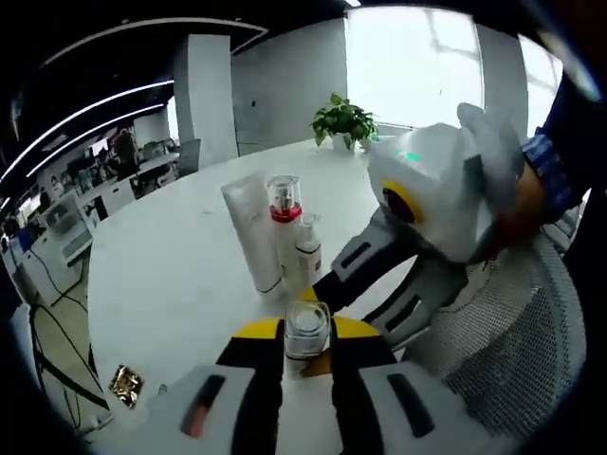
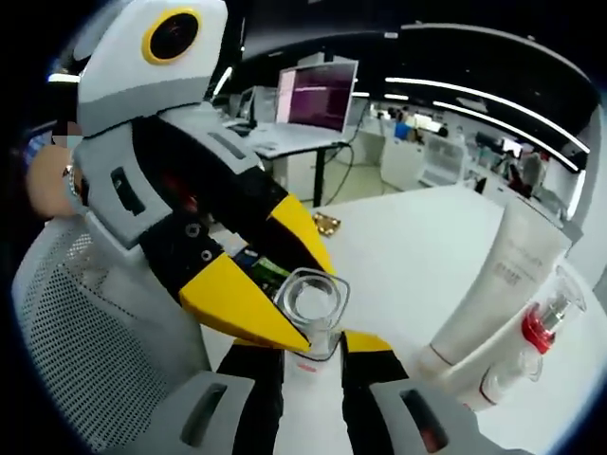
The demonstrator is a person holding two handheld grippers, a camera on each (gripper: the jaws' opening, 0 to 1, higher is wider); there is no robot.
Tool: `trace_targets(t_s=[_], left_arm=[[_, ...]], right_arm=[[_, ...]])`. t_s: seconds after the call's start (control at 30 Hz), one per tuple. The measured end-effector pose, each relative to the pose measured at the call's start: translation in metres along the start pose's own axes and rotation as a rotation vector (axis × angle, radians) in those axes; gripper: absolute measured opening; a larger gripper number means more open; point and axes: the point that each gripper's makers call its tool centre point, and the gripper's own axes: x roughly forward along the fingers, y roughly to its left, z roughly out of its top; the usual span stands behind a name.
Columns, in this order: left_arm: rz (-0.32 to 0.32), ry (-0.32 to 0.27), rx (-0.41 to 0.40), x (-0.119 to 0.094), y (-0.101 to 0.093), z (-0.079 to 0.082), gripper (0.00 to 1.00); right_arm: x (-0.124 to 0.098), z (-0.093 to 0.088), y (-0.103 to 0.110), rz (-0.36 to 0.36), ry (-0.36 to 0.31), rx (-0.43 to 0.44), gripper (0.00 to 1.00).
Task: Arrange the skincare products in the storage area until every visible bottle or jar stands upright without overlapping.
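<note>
White tabletop [image 1: 171,275] fills a dim open office, with a potted plant [image 1: 343,122] at its far edge and a laptop [image 2: 318,95] on a desk beyond. Both grippers meet at a small clear jar [image 1: 307,330]. The left gripper [image 1: 307,358] has its yellow-tipped jaws nearly closed against the jar's sides. The right gripper [image 2: 311,353] sits narrowly open just below the jar; whether it grips cannot be told. Nearby stand a white tube [image 1: 252,232], a red-collared bottle [image 1: 285,210] and a small pump bottle [image 1: 307,248], all upright.
</note>
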Motion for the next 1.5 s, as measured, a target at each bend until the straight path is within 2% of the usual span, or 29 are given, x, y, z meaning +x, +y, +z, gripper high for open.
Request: trace_targets(t_s=[0.4,0.47,0.67,0.77,0.87,0.97,1.07,1.5], left_arm=[[0.004,-0.036,0.004,0.000,0.002,0.003,0.13],[0.008,-0.036,0.005,0.000,0.003,0.003,0.13],[0.009,-0.059,-0.003,0.001,0.004,0.006,0.12],[0.007,-0.057,-0.019,0.000,0.004,0.006,0.12],[0.008,-0.066,-0.037,0.000,0.005,0.007,0.12],[0.008,-0.061,-0.044,0.000,0.005,0.005,0.12],[0.002,-0.029,-0.053,0.004,0.005,-0.001,0.14],[0.022,-0.007,-0.074,0.001,0.006,-0.002,0.12]], right_arm=[[-0.002,0.000,-0.002,-0.017,0.010,0.019,0.16],[-0.002,-0.003,-0.003,-0.030,0.030,0.011,0.15],[-0.003,-0.005,-0.009,-0.036,0.039,0.076,0.15],[-0.003,-0.006,-0.012,-0.060,0.044,0.051,0.15],[-0.003,-0.005,-0.012,-0.057,0.040,0.063,0.15],[-0.004,-0.004,-0.014,-0.064,0.034,0.062,0.15],[-0.005,-0.002,-0.014,-0.064,0.027,0.061,0.15],[-0.007,0.001,-0.009,-0.052,0.018,0.043,0.15]])
